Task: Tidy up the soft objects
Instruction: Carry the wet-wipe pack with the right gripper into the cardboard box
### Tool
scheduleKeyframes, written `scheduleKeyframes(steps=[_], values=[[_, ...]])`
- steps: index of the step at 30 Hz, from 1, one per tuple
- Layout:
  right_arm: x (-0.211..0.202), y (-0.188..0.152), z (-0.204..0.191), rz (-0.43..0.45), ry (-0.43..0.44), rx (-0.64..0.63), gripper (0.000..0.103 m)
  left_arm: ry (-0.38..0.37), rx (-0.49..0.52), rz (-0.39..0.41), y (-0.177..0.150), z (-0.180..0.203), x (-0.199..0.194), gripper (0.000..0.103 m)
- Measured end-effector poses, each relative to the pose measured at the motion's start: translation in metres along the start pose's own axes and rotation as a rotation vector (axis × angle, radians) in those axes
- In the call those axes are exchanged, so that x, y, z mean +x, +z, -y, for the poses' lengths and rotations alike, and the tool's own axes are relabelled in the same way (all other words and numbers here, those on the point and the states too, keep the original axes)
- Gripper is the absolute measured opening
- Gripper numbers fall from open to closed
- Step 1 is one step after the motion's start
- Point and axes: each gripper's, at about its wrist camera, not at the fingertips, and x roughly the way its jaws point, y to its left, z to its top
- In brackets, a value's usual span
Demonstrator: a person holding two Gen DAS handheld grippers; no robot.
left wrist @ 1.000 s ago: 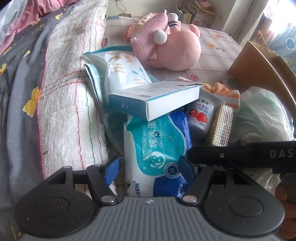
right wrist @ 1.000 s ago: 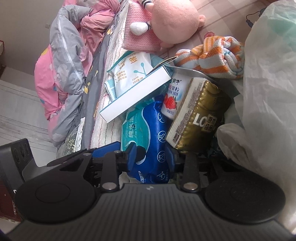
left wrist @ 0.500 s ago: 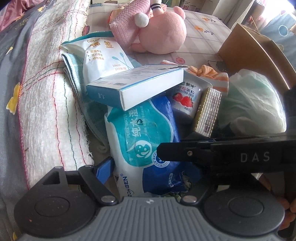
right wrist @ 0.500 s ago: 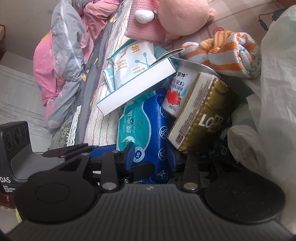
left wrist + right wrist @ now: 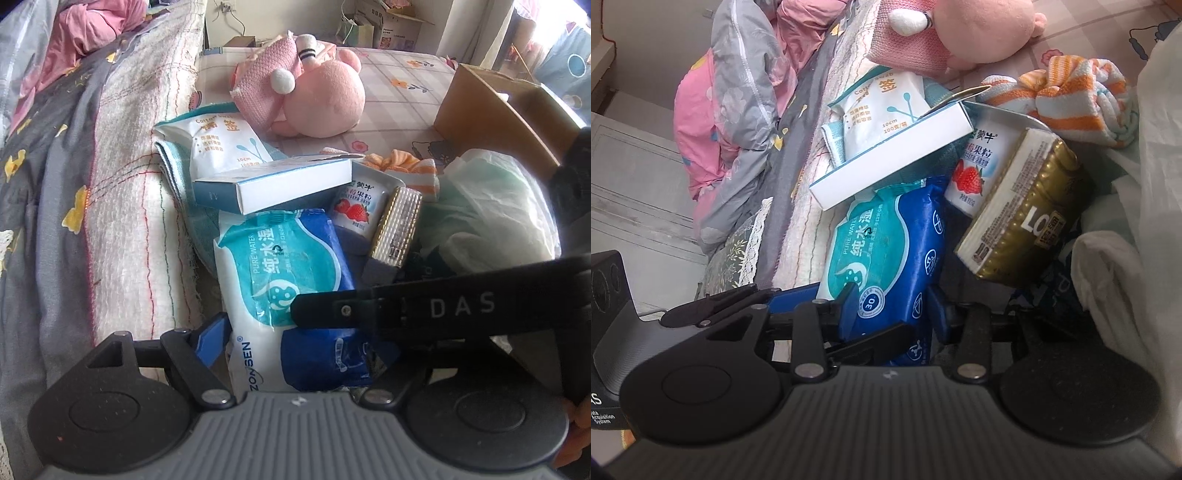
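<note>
the left wrist view showed the cardboard box point(image 5: 495, 110) at the far right and the whole pink plush toy point(image 5: 317, 99) — the right wrist view cut these off, but it showed the gold label of the snack pack point(image 5: 1030, 206) and the striped towel point(image 5: 1075, 99) in full. both views showed the white carton point(image 5: 280, 184) that lay across the top of the wipes pack point(image 5: 280, 280).

the left gripper point(image 5: 295, 343) stood wide, with the lower end of the wipes pack between its jaws; only its left blue finger point(image 5: 212, 338) was visible and it did not press on the pack. the right gripper point(image 5: 894, 306) was narrow around the same pack's lower end and its jaws were opening; whether the pads pressed on it, i could not tell.
</note>
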Motion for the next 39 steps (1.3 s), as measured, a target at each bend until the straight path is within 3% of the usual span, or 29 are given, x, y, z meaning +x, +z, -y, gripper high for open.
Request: scheduleKeyframes(steps=[14, 22, 26, 30, 34, 39], values=[[-0.087, -0.014, -0.036, 0.078, 0.14, -0.075, 0.04, 0.101, 0.041, 0.166, -0.004, 0.057, -0.094, 0.08], [-0.198, 0.02, -0.02, 0.273, 0.092, -0.126, 0.04, 0.015, 0.188, 0.303, 0.05, 0.14, -0.116, 0.08], [-0.255, 0.047, 0.009, 0.356, 0.007, -0.123, 0.04, -0.081, 0.251, 0.326, 0.094, 0.188, -0.101, 0.081], [-0.293, 0.082, 0.053, 0.395, -0.093, -0.094, 0.04, -0.188, 0.274, 0.275, 0.14, 0.234, -0.062, 0.081], [-0.306, 0.124, 0.117, 0.356, -0.146, -0.014, 0.04, -0.238, 0.271, 0.196, 0.172, 0.267, -0.013, 0.079], [-0.294, 0.167, 0.19, 0.253, -0.164, 0.067, 0.04, -0.221, 0.291, 0.11, 0.19, 0.29, 0.043, 0.078]])
